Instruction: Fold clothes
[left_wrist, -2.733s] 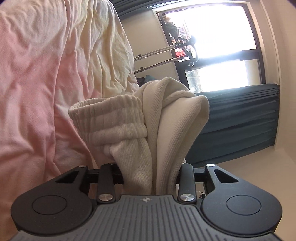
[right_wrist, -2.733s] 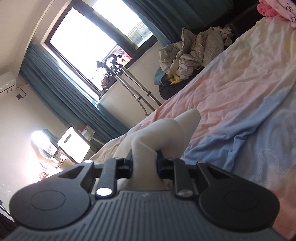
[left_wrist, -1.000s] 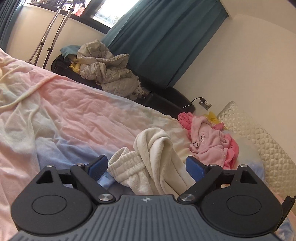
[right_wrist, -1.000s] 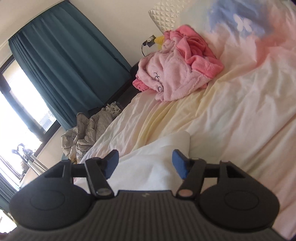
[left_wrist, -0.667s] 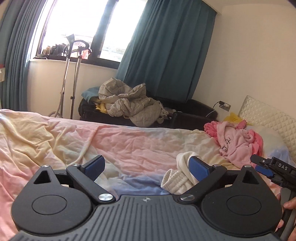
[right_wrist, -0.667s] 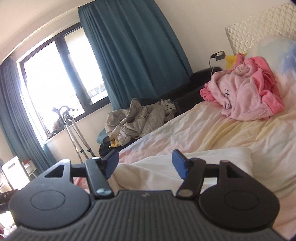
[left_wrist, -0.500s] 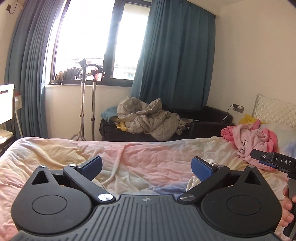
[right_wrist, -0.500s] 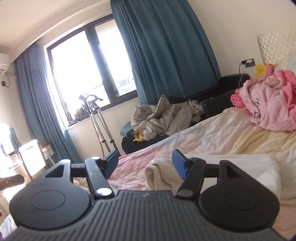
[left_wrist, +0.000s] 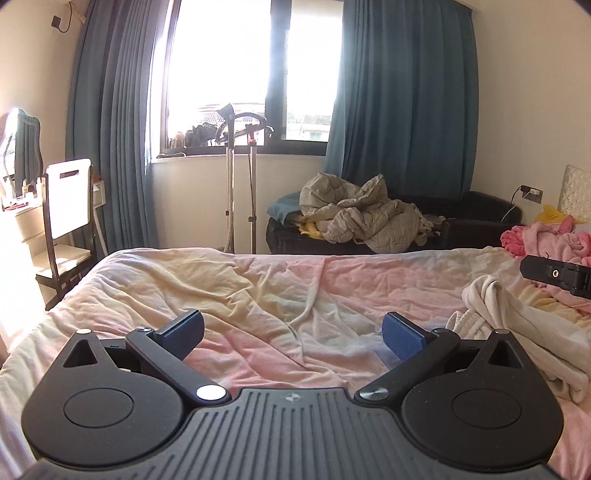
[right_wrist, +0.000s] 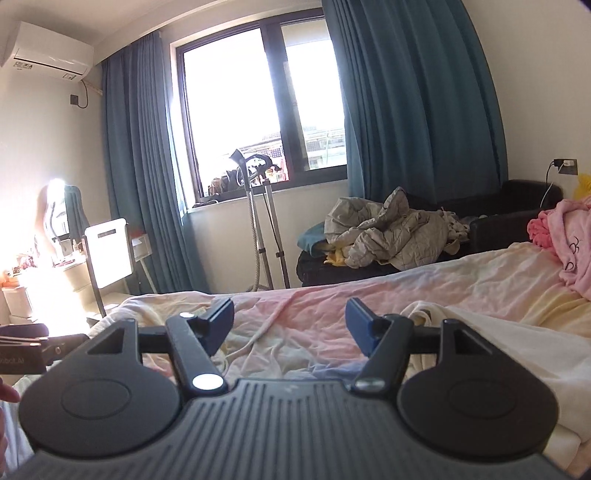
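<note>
A cream-white ribbed garment (left_wrist: 517, 332) lies bunched on the bed at the right; it also shows in the right wrist view (right_wrist: 517, 354), behind the right finger. My left gripper (left_wrist: 291, 332) is open and empty, held above the pastel bedsheet (left_wrist: 258, 288), to the left of the garment. My right gripper (right_wrist: 290, 325) is open and empty over the same sheet (right_wrist: 443, 280). The right gripper's body (left_wrist: 554, 275) shows at the right edge of the left wrist view. A pink fleece garment (left_wrist: 546, 236) lies in a heap near the headboard.
A dark sofa (left_wrist: 476, 218) holding a crumpled beige quilt (left_wrist: 365, 218) stands beyond the bed under the window. A garment steamer stand (left_wrist: 240, 177) is by the sill. A white chair (left_wrist: 66, 221) and dresser are left of the bed.
Both grippers let go of the cream garment, which now lies on the bed. Both have pulled back and turned level, toward the window.
</note>
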